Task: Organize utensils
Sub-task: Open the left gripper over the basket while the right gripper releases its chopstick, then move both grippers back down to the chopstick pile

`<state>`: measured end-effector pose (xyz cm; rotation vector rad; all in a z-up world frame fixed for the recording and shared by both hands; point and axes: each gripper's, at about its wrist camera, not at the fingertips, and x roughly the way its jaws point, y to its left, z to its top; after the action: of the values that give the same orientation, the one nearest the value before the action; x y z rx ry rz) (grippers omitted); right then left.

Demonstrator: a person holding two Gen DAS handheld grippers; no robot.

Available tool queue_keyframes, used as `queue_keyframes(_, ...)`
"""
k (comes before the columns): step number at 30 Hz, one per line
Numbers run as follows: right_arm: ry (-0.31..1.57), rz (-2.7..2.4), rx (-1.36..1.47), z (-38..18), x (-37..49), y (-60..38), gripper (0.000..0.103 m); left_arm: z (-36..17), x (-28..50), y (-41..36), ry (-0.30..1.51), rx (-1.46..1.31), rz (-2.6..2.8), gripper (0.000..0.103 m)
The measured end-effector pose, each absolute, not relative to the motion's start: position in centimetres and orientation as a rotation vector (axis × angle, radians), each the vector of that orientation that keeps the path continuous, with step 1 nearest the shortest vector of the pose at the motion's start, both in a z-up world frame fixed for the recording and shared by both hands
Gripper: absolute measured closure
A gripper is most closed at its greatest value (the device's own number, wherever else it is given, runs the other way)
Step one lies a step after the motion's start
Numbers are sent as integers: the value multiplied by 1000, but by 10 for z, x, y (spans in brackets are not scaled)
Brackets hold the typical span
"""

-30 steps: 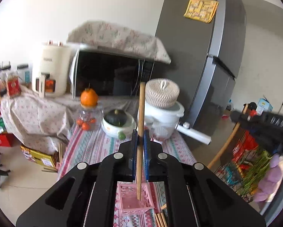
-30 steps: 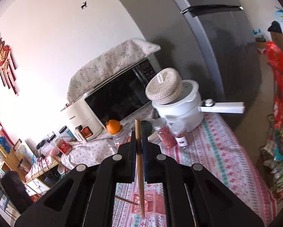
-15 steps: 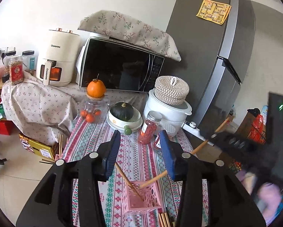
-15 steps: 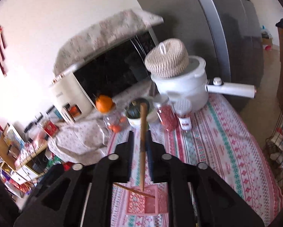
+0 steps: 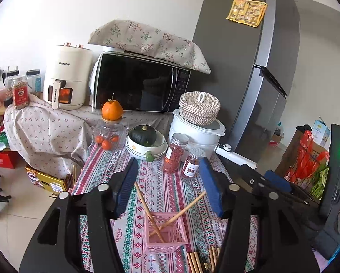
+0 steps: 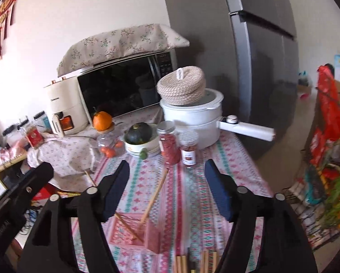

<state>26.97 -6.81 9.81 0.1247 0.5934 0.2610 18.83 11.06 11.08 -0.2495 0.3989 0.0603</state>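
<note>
Both grippers are hanging over the near end of the table, and both are standing wide apart with nothing between their blue pads. The left gripper (image 5: 167, 184) is hovering right above the small pink plastic lattice basket (image 5: 164, 233), jaws spread well clear of it. Inside that basket two long wooden chopsticks are leaning in opposite directions and crossing low down: one chopstick (image 5: 147, 209) is tilting up toward the left, the other chopstick (image 5: 181, 211) is tilting up toward the right, each with its lower end down in the basket.

The right gripper (image 6: 166, 187) is likewise released, sitting above the same basket (image 6: 133, 229) (this view is blurred, so fine detail is hard to read), and the two sticks are showing there too, one steep and one lying lower. Its black body is also looming at the right edge of the left camera's view, a green light glowing on it.

More wooden chopsticks (image 5: 198, 260) are lying flat in a loose bundle on the red, green and white patterned tablecloth (image 5: 154, 177), just in front of the basket toward the camera.

Further back on the cloth, two clear jars with red contents (image 5: 176, 153) are standing side by side, near a white bowl holding a dark green squash (image 5: 143, 135) and a white pot topped with a woven lid (image 5: 199, 109).
</note>
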Motion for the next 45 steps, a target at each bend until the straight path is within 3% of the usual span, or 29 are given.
queue_keyframes(17,558,25,-1,73,223,-113,7,75,164,74,441,-157,173,8)
queue_keyframes(34,630,-84,-19,37,198,-152,7,35,157,53,568,-158,152,7)
queue_keyframes(45,803,-124,29,-3,199,-190,7,-7,173,50,777,-167,136,7)
